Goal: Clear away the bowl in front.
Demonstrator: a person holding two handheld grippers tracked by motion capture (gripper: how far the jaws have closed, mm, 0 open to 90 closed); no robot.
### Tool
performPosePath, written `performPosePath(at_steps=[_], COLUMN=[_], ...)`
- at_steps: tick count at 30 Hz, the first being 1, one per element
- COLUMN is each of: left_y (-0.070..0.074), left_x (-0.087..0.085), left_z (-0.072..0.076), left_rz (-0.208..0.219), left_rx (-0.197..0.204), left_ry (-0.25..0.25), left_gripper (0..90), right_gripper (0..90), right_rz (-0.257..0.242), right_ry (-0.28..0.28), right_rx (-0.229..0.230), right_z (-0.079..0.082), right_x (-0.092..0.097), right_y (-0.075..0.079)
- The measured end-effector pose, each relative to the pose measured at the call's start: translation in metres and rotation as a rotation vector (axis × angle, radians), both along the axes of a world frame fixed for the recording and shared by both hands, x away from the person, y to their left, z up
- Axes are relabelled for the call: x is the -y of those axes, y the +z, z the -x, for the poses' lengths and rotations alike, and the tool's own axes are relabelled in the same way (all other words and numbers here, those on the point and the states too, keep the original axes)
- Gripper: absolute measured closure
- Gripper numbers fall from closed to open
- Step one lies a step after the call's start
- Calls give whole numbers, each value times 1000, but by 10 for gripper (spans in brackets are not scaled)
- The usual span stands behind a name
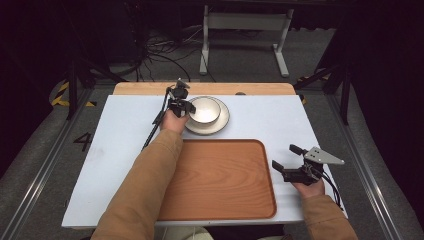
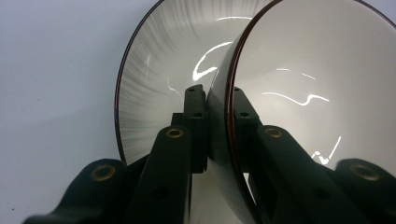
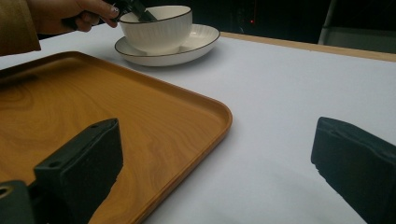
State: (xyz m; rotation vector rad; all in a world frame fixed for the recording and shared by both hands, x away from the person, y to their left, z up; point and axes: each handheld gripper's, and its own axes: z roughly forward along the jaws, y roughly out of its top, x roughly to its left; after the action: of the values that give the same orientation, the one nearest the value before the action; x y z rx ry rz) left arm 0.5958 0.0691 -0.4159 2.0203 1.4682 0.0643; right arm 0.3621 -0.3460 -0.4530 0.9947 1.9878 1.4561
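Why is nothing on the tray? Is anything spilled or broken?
Nothing stands out. The bowl sits upright on its plate beyond the bare tray, with no spill or crack showing. The left gripper pinches the bowl's rim; the right gripper is open beside the tray.

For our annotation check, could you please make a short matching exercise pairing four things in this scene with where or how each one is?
Things:
1. bowl
2. plate
3. wooden tray
4. right hand-held gripper

Places or states:
A. jaws open, nothing between them, beside the tray
B. lies directly under the bowl
C. rim clamped by the left hand-held gripper
D. bare, on the near part of the table

Pairs: 1-C, 2-B, 3-D, 4-A
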Motion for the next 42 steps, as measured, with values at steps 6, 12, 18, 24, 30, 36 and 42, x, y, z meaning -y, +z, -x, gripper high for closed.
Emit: performPosePath(at_steps=[6, 12, 18, 24, 30, 36, 42], left_y=[0, 3, 8, 20, 34, 45, 55], left_x=[0, 0, 0, -1, -4, -3, -5], left_z=[0, 1, 4, 9, 12, 16, 20], left_rz=[10, 22, 23, 8, -28, -20, -28], left_rx=[-15, -13, 1, 31, 49, 62, 74], left_ry=[20, 22, 23, 12, -2, -15, -41], left_gripper=[822, 822, 822, 821, 821, 821, 821], right_gripper=[26, 26, 26, 26, 26, 26, 26], right_rz=[0, 0, 0, -1, -1, -2, -1], right_ry=[0, 0, 0, 0, -1, -3, -3], right_rx=[0, 0, 0, 0, 0, 0, 3], right_z=[0, 0, 0, 0, 0, 0, 0], right_x=[0, 0, 0, 0, 0, 0, 0], right_y=[0, 0, 0, 0, 0, 0, 0])
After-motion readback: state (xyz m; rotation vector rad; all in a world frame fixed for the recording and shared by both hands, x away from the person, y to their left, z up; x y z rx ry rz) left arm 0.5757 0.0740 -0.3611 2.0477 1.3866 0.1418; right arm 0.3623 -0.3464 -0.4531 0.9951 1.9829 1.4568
